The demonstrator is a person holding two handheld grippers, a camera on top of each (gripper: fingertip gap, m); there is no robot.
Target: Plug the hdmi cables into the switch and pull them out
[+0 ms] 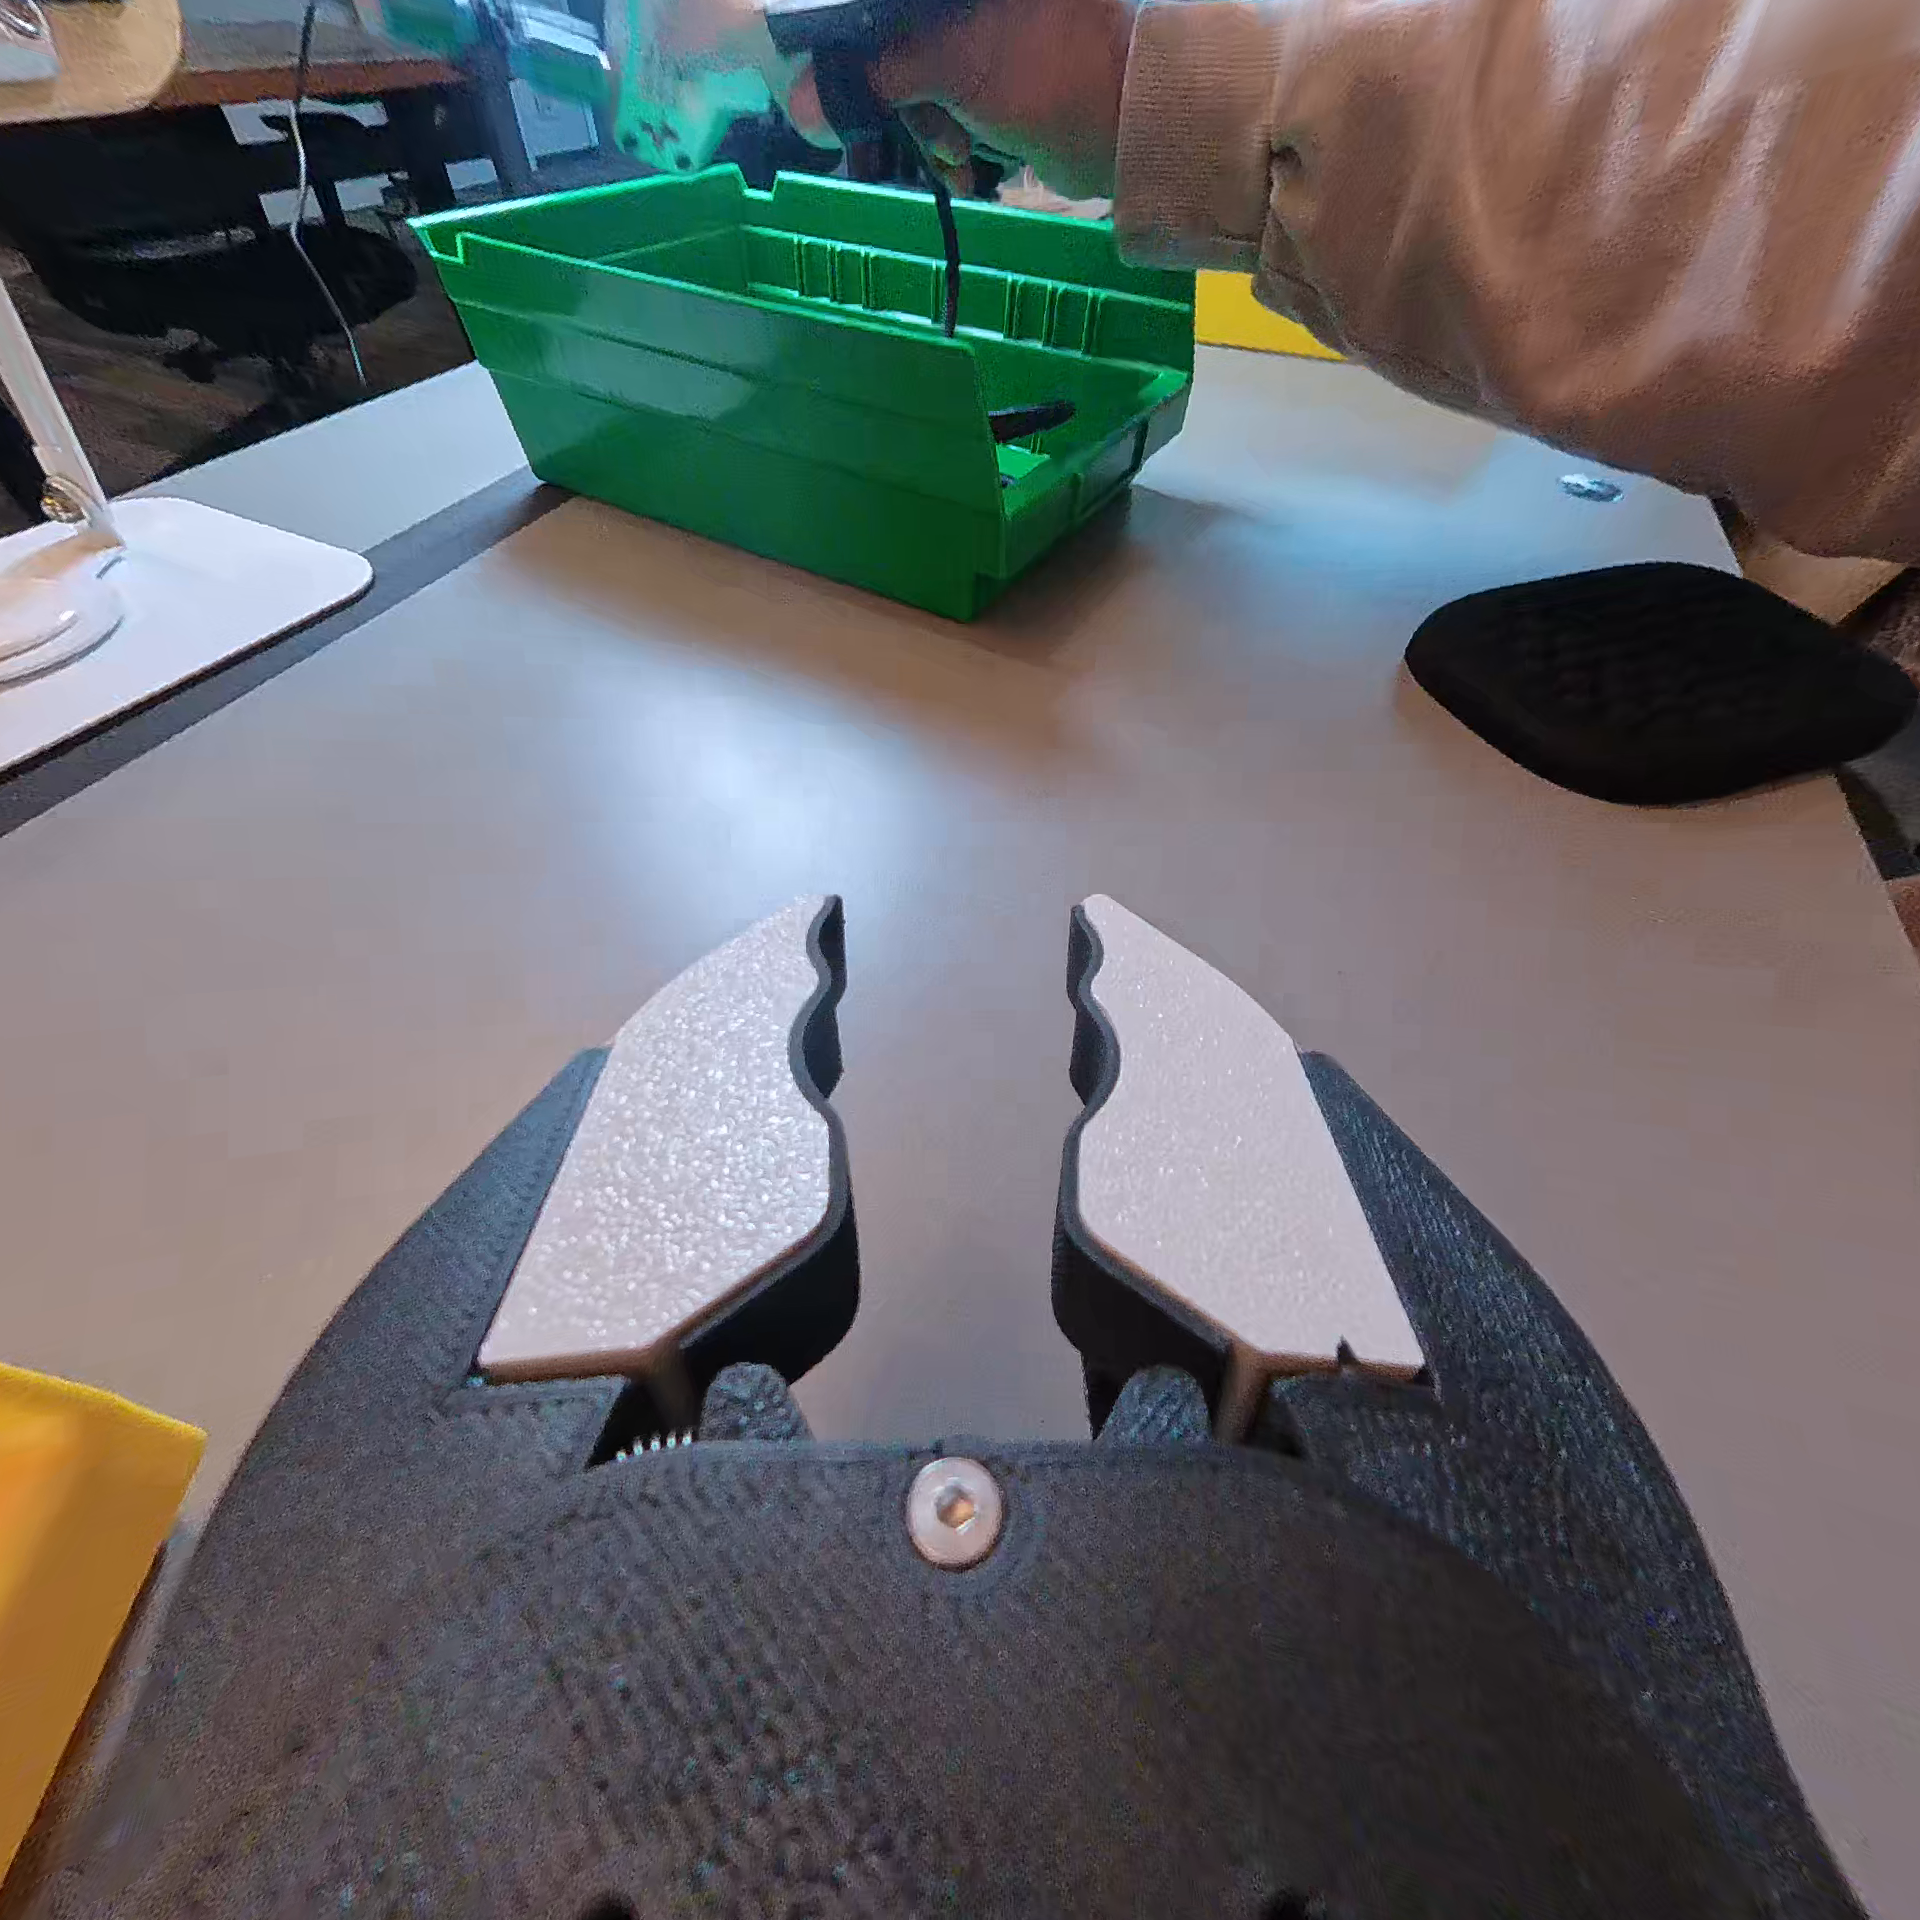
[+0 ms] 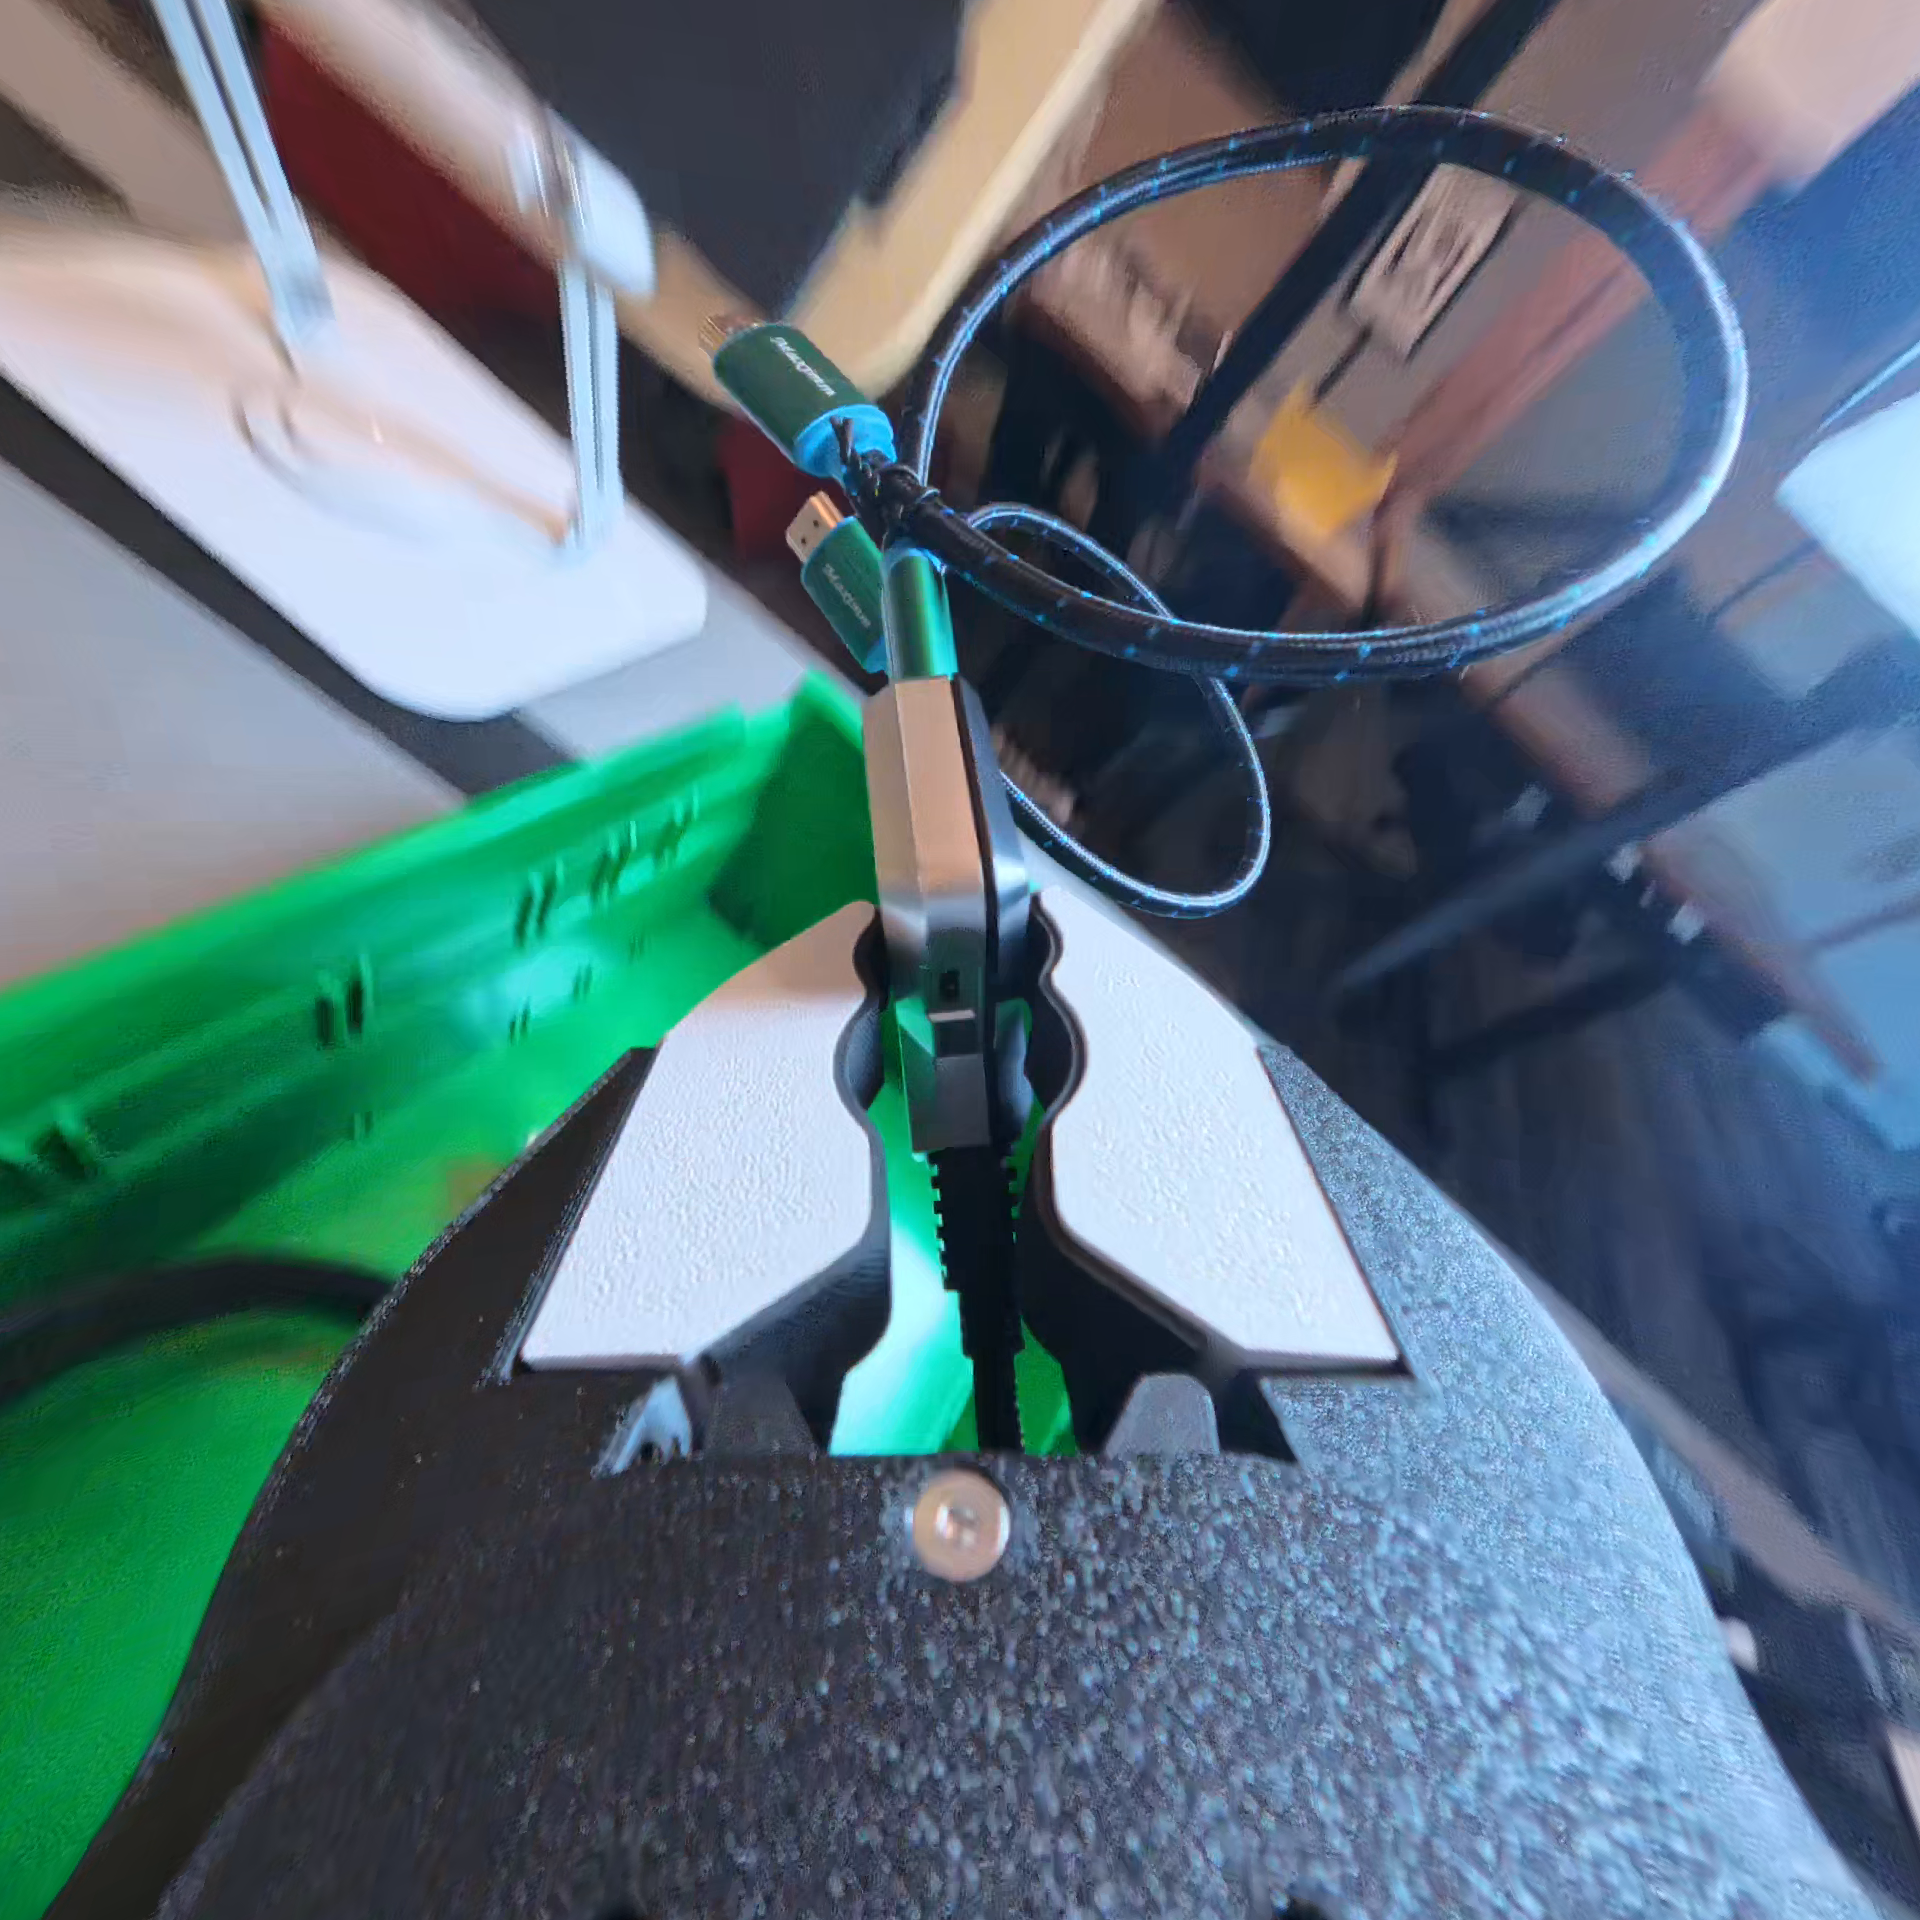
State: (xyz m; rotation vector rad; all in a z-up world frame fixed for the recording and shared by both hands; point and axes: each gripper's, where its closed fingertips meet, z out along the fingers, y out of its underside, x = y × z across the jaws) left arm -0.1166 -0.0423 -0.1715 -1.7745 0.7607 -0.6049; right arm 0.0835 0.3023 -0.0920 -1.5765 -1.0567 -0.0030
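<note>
Switch [image 2: 940,894] clamped in right tongs [image 2: 951,997], lettered green HDMI plugs [image 2: 795,384] dangling above, left tongs [image 1: 956,966] parted, empty

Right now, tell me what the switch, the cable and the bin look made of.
Switch: probably metal, brushed silver-grey faces with sharp bevels catching light.
Cable: braided fabric jacket, black weave flecked blue, matte.
Bin: moulded plastic, glossy green, with ribs along its walls.
The right tongs grip the switch.

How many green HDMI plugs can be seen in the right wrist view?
3. One free plug at the top, one free plug just below, and one inserted in the silver switch held by the right claw. Others may be hidden.
</note>
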